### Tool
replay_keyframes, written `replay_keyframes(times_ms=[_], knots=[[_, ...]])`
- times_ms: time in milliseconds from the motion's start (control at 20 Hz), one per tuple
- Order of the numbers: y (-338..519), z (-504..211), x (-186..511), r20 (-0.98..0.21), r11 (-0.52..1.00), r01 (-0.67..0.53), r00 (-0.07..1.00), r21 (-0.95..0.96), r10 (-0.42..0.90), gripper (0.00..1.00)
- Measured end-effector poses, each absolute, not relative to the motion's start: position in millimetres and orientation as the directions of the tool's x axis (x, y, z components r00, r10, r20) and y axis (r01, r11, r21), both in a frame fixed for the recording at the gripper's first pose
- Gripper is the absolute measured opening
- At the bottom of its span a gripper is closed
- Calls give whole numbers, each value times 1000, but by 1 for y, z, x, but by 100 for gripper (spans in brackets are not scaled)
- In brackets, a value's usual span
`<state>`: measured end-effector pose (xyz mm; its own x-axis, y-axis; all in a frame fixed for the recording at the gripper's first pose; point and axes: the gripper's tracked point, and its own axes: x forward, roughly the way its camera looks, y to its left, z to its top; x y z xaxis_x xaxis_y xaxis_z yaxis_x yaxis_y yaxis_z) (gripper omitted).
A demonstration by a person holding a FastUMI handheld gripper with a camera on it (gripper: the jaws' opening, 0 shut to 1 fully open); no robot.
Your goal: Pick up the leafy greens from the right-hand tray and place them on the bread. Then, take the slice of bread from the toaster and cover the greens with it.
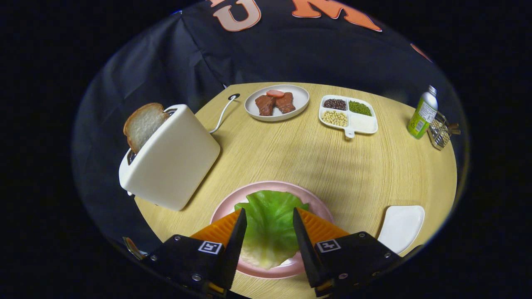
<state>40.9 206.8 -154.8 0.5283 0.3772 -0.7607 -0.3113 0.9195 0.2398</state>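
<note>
Toaster (pixel 170 160) stands left on the tabletop (pixel 332 166), bread slice (pixel 143 124) protruding from its slot. Lettuce leaf (pixel 269 220) lies on the pink plate (pixel 320 207), between the tool's (pixel 269 220) spread fingers; nothing gripped. White tray (pixel 401 226) sits right.

At twelve o'clock on my round wooden table (pixel 332 166) sits a white plate (pixel 253 109) holding brown meat pieces (pixel 275 104) and a pink slice (pixel 275 93). At one o'clock stands a divided dish (pixel 365 124) of beans. At two o'clock a green bottle (pixel 423 114) stands just beside a wire basket (pixel 440 132).
</note>
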Motion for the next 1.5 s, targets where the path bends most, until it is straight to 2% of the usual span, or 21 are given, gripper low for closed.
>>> replay_keyframes(times_ms=[150, 300, 550, 950, 1300, 1500], knots=[[218, -133, 42, -744, 908, -317, 528, 275, 410, 77], [229, -112, 49, -728, 901, -344, 541, 266, 421, 81], [263, -77, 58, -704, 880, -392, 544, 270, 458, 97], [336, -25, 75, -668, 831, -464, 518, 306, 535, 97], [401, -12, 70, -690, 784, -510, 424, 353, 586, 97], [420, -17, 74, -719, 790, -512, 403, 336, 567, 94]])
